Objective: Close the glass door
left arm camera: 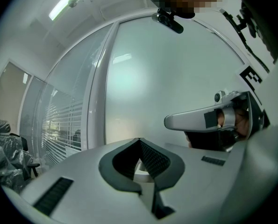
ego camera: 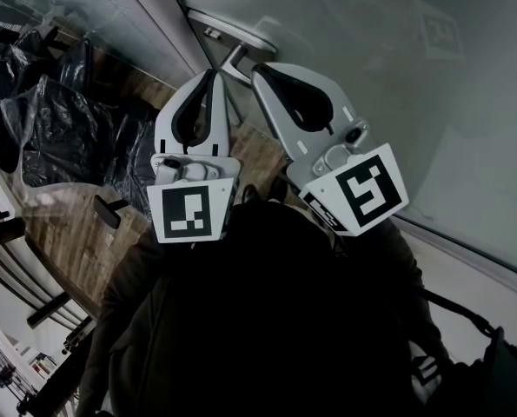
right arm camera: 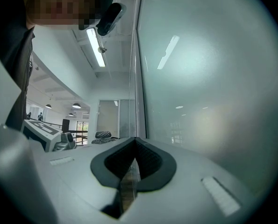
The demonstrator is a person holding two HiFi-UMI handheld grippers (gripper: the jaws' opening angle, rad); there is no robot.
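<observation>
In the head view, the frosted glass door (ego camera: pixel 388 120) fills the upper right, with a square marker (ego camera: pixel 441 35) stuck to it. Its lever handle (ego camera: pixel 234 29) sits near the door's edge. The left gripper (ego camera: pixel 212 75) and the right gripper (ego camera: pixel 259 69) are raised side by side with their tips just below that handle. Both are pinched together with nothing in them. This looks like a pose for pushing or hooking the handle rather than grasping it. Black bags (ego camera: pixel 54 124) stand on the wooden floor (ego camera: pixel 71 233) along the left. They seem draped over chairs, but what is inside them is hidden.

In the left gripper view, the jaws meet at their tips and nothing is between the pads. Ahead is the frosted pane, bounded on the left by a pale door frame (left arm camera: pixel 96 106). Beyond the frame are blinds (left arm camera: pixel 59 125) behind a neighbouring pane. The right gripper shows side-on at the right, close by.

In the right gripper view, the jaws are likewise closed on nothing. The camera looks up along the glass face, with the door's edge running up the middle. A ceiling lamp (right arm camera: pixel 96 45) and open office space lie to the left. I cannot tell whether the door is latched, so closing it likely remains to be done.
</observation>
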